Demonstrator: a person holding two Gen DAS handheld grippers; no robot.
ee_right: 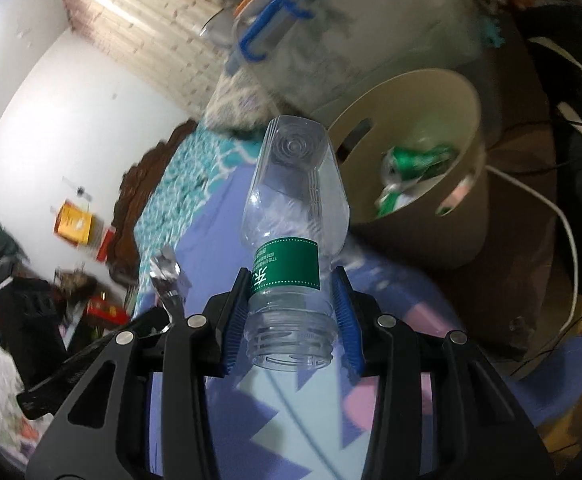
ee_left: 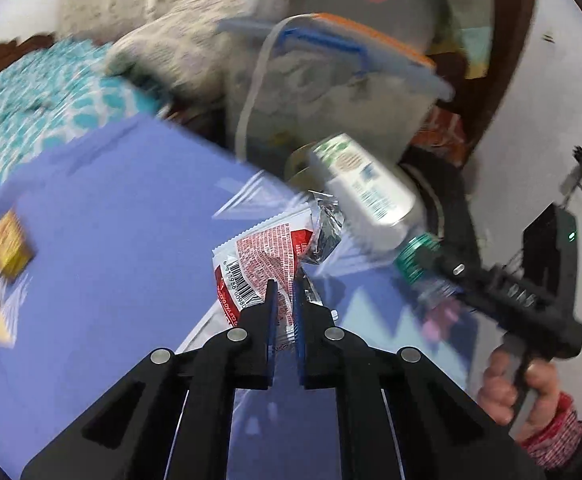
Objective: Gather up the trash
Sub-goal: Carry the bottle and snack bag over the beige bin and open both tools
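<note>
**Both tongs carry trash near the bin**

Left wrist view: the left tongs (ee_left: 285, 286) are clamped on a red-and-white wrapper (ee_left: 265, 258) above the purple bedspread (ee_left: 111, 208). To the right, the right tongs (ee_left: 431, 266) grip a bottle (ee_left: 365, 182).

Right wrist view: the right tongs (ee_right: 291, 280) pinch the clear, green-labelled bottle (ee_right: 291, 216) near its open neck, base pointing away. The tan bin (ee_right: 423, 160) lies far right, green trash (ee_right: 415, 168) inside.

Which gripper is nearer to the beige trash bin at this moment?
Right. The right gripper holds the clear bottle just before the trash bin. The left gripper, holding the red wrapper, appears farther back.
</note>
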